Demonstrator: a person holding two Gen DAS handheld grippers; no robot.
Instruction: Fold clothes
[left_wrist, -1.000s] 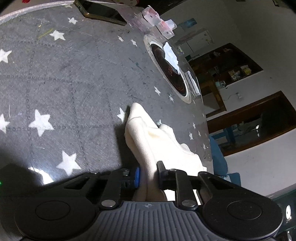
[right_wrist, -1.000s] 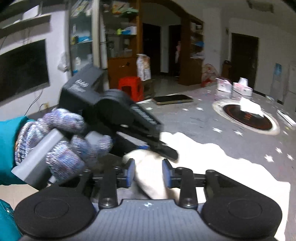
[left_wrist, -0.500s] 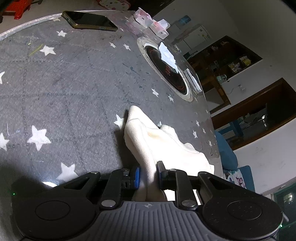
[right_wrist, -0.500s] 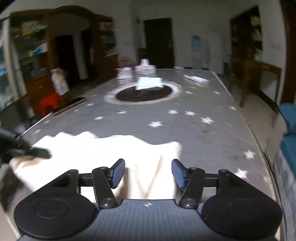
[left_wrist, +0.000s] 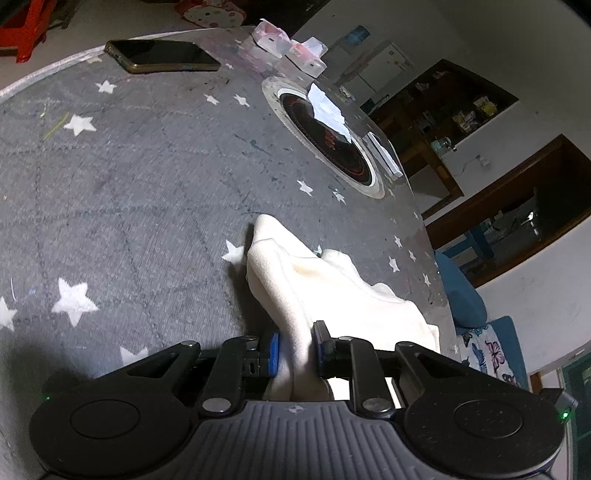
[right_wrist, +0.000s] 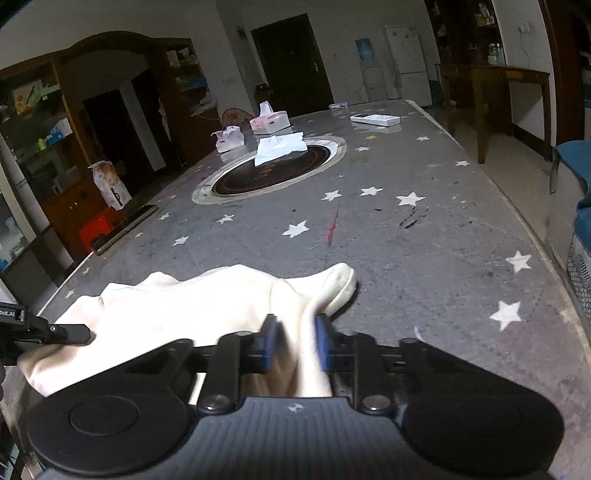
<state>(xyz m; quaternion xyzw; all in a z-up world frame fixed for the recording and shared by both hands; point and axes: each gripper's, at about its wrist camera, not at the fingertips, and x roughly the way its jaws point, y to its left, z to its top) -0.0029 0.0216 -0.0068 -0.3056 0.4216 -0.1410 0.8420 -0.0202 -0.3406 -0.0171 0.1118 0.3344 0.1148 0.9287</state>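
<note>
1. The left gripper (left_wrist: 295, 345) is clamped on a fold of the cream garment (left_wrist: 332, 295); its blue pads (left_wrist: 274, 352) press the cloth from both sides.
2. The right gripper (right_wrist: 293, 345) is likewise closed on a bunched part of the same garment (right_wrist: 184, 306), with cloth filling the gap between its blue pads (right_wrist: 269, 343); this part of the right wrist view is slightly blurred.
3. The garment lies crumpled on the near end of the table (right_wrist: 424, 258), well short of the round cooktop (right_wrist: 273, 173) set in the table's middle. In the right wrist view a rounded end of cloth points toward the cooktop.
4. At the left edge of the right wrist view the tip of the left gripper (right_wrist: 70, 332) touches the garment's left side.
5. The table has a grey cover with white stars and some dark scuffs; a red streak (right_wrist: 332, 229) lies between the garment and the cooktop.
6. A white cloth (right_wrist: 280, 147) rests on the cooktop's far part.
7. A dark phone (left_wrist: 162, 55) lies to the left of the cooktop near the table edge.
8. Two pink tissue boxes (right_wrist: 269, 120) stand just beyond the cooktop.
9. A white remote (right_wrist: 375, 119) lies beyond the cooktop on the right.
</note>
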